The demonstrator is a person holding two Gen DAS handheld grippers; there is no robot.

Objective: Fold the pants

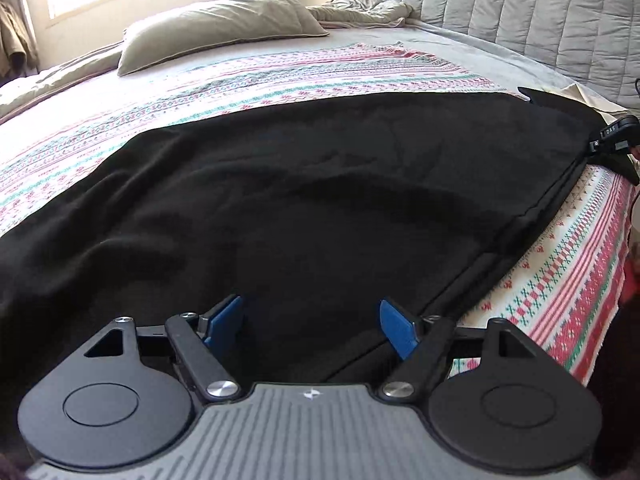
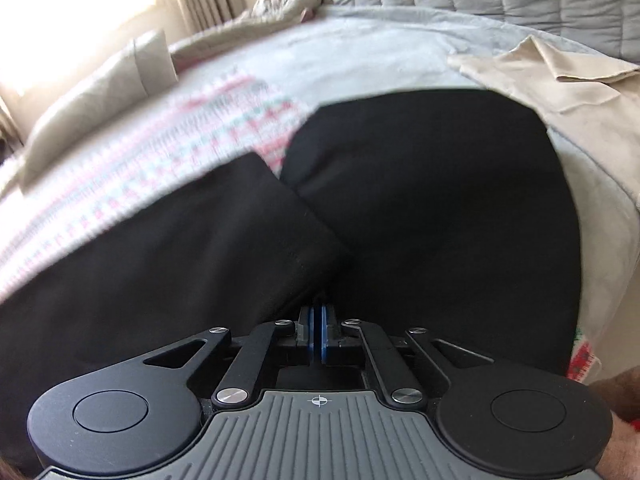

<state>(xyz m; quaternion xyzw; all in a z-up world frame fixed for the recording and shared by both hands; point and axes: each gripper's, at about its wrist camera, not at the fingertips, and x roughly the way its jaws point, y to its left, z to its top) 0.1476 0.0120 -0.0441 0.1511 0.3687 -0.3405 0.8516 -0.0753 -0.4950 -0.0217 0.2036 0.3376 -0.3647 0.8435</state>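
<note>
The black pants (image 1: 304, 200) lie spread across the middle of the patterned blanket (image 1: 280, 76), right gripper (image 2: 319, 320) pinched tight on their near edge, left gripper (image 1: 312, 320) wide and empty above them; next, probably, the left must grip too.

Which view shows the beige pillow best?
The left wrist view: the beige pillow lies whole and sharp near the window. The right wrist view shows it blurred and washed out by the glare at the left edge.
</note>
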